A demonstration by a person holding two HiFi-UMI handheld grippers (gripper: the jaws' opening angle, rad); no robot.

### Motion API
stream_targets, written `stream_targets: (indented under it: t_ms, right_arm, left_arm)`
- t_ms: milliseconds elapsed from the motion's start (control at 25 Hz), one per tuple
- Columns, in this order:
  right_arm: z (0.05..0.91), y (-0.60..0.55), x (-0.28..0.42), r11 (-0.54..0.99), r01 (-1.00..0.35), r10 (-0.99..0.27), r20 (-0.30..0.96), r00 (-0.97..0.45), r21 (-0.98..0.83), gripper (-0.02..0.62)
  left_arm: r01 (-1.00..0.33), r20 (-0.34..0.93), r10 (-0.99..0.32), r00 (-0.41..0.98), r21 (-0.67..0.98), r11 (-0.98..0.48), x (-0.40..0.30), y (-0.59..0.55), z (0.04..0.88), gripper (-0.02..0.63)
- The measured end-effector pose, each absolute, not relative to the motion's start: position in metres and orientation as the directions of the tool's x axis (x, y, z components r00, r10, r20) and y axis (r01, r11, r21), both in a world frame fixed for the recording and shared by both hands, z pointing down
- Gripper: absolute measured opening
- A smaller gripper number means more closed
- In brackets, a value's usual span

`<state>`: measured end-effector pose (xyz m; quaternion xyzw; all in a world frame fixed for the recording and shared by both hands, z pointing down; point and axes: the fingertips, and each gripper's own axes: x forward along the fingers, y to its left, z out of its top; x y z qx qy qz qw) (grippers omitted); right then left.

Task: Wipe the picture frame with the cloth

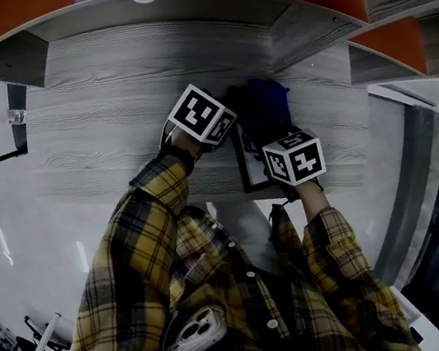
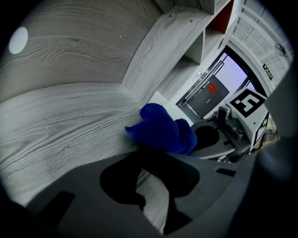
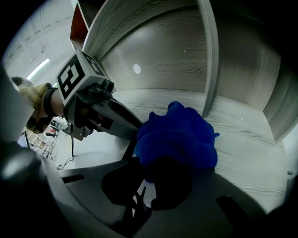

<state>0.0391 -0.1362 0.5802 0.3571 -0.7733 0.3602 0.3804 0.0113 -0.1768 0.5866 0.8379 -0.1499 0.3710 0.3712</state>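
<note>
Two clamped grippers of mine: left gripper on picture frame edge; right gripper on blue cloth bunched over it; wood-grain alcove close around.

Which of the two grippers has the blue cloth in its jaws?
The right gripper: the cloth is bunched between its jaws. The left gripper has no cloth in its jaws; it lies just beyond them.

Grey wood-grain desk — picture frame lying flat; blue cloth bunched
</note>
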Motion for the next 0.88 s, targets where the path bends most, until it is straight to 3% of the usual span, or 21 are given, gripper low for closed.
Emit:
stream_targets:
  t_ms: [560, 880]
  right_arm:
    - [0.58, -0.04, 0.06, 0.452, -0.81, -0.157, 0.86, -0.485, -0.374, 0.046]
    - [0.571, 0.007, 0.068, 0.428, -0.818, -0.157, 0.86, -0.486, -0.384, 0.046]
  left_arm:
    - [-0.527, 0.734, 0.025, 0.679, 0.511, -0.679, 0.009, -0.177, 0.587, 0.106]
    - [-0.523, 0.731, 0.028, 0.681, 0.514, -0.68, 0.01, -0.177, 0.587, 0.106]
